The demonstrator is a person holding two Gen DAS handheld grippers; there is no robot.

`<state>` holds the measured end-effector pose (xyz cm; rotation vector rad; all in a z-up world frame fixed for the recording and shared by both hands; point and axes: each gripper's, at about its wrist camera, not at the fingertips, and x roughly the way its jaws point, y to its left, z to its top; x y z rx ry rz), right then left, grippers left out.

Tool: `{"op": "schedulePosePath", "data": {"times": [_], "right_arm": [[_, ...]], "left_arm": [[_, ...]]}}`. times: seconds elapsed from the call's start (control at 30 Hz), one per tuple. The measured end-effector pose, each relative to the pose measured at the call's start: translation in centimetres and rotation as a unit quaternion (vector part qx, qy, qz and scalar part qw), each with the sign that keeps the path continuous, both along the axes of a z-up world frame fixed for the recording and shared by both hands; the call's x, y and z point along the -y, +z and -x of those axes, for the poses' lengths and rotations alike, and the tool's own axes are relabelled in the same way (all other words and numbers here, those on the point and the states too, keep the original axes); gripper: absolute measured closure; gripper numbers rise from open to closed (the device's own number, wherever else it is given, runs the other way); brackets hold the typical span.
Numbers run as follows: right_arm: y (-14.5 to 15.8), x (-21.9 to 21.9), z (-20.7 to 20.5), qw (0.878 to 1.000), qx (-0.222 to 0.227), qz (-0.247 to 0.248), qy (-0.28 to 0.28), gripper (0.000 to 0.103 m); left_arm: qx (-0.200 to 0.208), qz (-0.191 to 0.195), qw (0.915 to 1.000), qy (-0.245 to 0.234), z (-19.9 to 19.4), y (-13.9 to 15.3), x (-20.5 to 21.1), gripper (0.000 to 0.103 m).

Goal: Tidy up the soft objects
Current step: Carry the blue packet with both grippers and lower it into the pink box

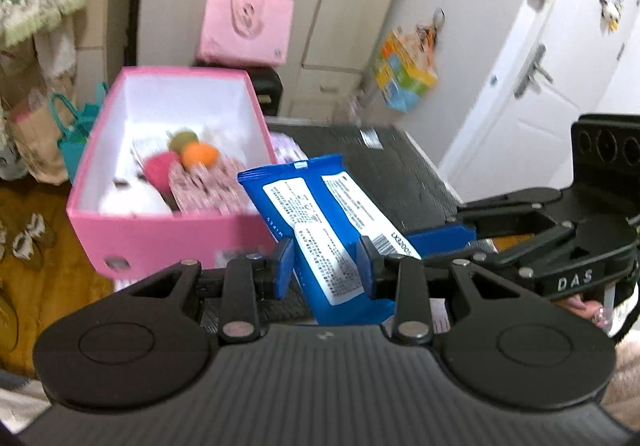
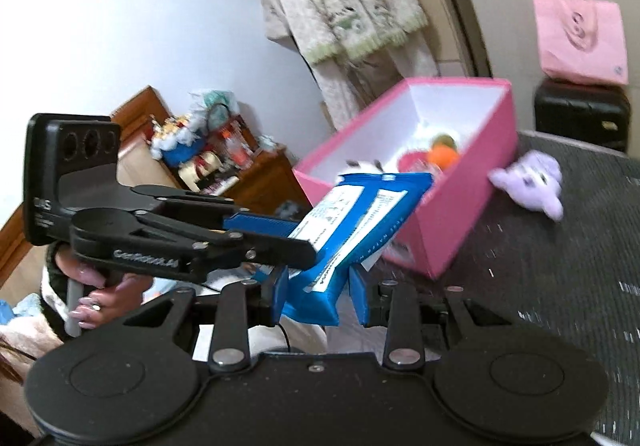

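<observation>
Both grippers hold one blue wipes pack [image 1: 320, 230] in the air, just in front of the pink box [image 1: 176, 238]. The left gripper [image 1: 326, 266] angles downward, its blue pads closed on the lower part of the pack, which stands tilted between them with the white label facing the camera. The right gripper [image 1: 440, 236] comes in from the right side of that view, its fingers reaching the pack's right edge. In the right wrist view the right gripper [image 2: 320, 296] is clamped on the pack's [image 2: 348, 234] bottom end, and the left gripper [image 2: 276, 236] crosses from the left, gripping the pack higher up. A hand [image 2: 100, 290] wraps the left gripper's handle.

The box [image 2: 460, 206] is open-topped with white inner walls and sits at the left edge of a dark table [image 2: 560, 266]. Inside lie an orange ball [image 1: 200, 154], a greenish ball [image 1: 182, 138], a pink round thing [image 1: 160, 166], a patterned pink packet [image 1: 208, 186] and something white [image 1: 132, 198]. A purple plush [image 2: 532, 182] lies on the table just beside the box's right wall
</observation>
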<state>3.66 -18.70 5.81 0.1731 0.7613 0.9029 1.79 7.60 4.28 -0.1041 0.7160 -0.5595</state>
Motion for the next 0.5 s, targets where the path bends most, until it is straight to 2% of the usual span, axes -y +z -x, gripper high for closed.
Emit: {"op": "schedulePosePath", "data": {"times": [0.27, 0.5], "right_arm": [[1.0, -2.7, -5.2, 1.000, 0.026, 0.009, -0.014, 0.062], [-0.6, -4.2, -10.7, 0.999, 0.017, 0.038, -0.031, 0.062]], "left_arm": [[0.004, 0.018, 0.9990, 0.040, -5.6, 0.5, -1.4, 0.072], [-0.020, 0.001, 0.9984, 0.054, -10.5, -1.7, -1.2, 0.072]]}}
